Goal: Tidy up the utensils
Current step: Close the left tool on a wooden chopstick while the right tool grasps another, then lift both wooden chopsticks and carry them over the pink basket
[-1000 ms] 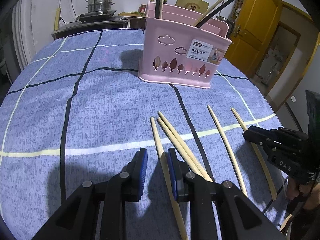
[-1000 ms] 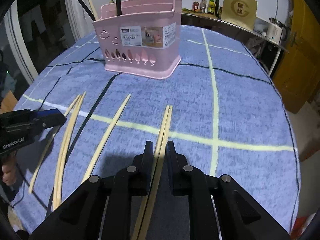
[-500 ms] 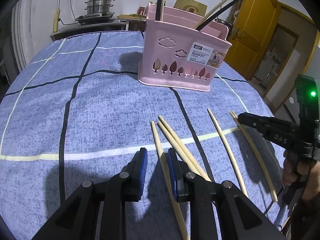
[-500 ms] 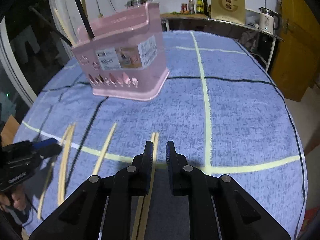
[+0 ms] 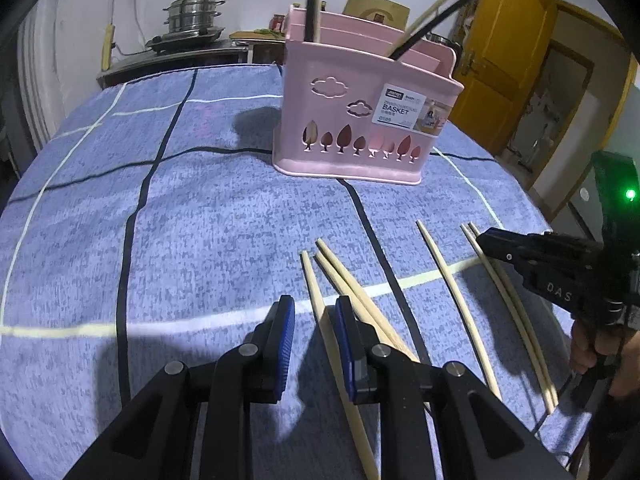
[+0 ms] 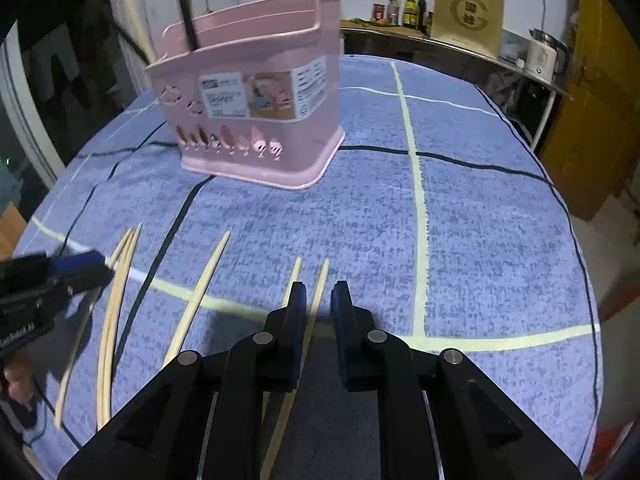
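Observation:
Several pale wooden chopsticks lie on the blue checked cloth in front of a pink utensil basket (image 5: 352, 120) (image 6: 256, 128). My left gripper (image 5: 315, 320) stands open just above the cloth. One chopstick (image 5: 312, 280) runs between its blue pads, close to the right one. Two crossed chopsticks (image 5: 340, 276) lie just right of it. My right gripper (image 6: 319, 308) is open with a narrow gap. A chopstick (image 6: 322, 280) passes between its fingers and a second one (image 6: 295, 276) lies just outside the left finger. In the left wrist view the right gripper (image 5: 486, 240) hovers over that pair.
Black utensils (image 5: 312, 0) and a chopstick stand in the basket. A single chopstick (image 5: 444, 268) lies between the two grippers. A steel pot (image 5: 192, 16), bottles (image 6: 404, 4) and a kettle (image 6: 544, 56) stand on counters behind. The table edge curves away at the right (image 6: 580, 280).
The right gripper slid forward along its pair of chopsticks. The two sticks, earlier together between its fingers, now lie apart. The left gripper kept still.

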